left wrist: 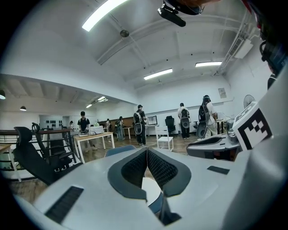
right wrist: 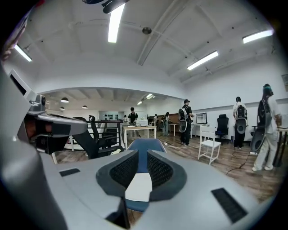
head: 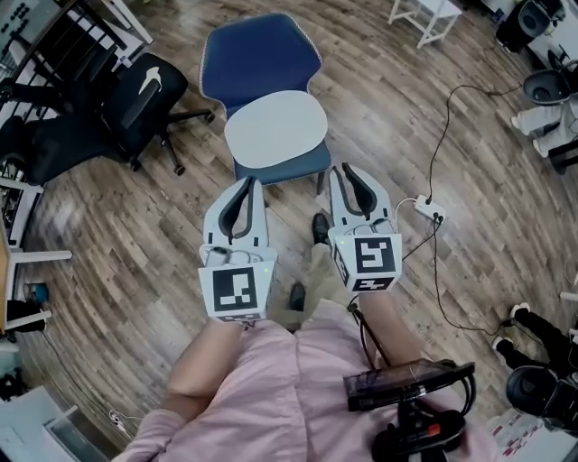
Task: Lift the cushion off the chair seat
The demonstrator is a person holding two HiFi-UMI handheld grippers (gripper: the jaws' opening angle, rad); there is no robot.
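A white oval cushion [head: 275, 129] lies flat on the seat of a blue chair [head: 257, 54] in the head view. Both grippers hover short of the chair's front edge, apart from the cushion. My left gripper [head: 248, 183] is shut, its pads meeting at the tips with nothing between them. My right gripper [head: 354, 173] stands slightly open and empty. In the left gripper view the cushion [left wrist: 149, 188] shows below the closed left gripper [left wrist: 146, 150]. In the right gripper view the cushion [right wrist: 138, 186] and the chair's backrest [right wrist: 143, 152] show through the gap in the right gripper [right wrist: 143, 158].
A black office chair [head: 135, 99] stands left of the blue chair. A white stool [head: 424, 13] is at the far right. A power strip [head: 426, 209] with cables lies on the wood floor to the right. Several people stand by tables [left wrist: 90, 137] far off.
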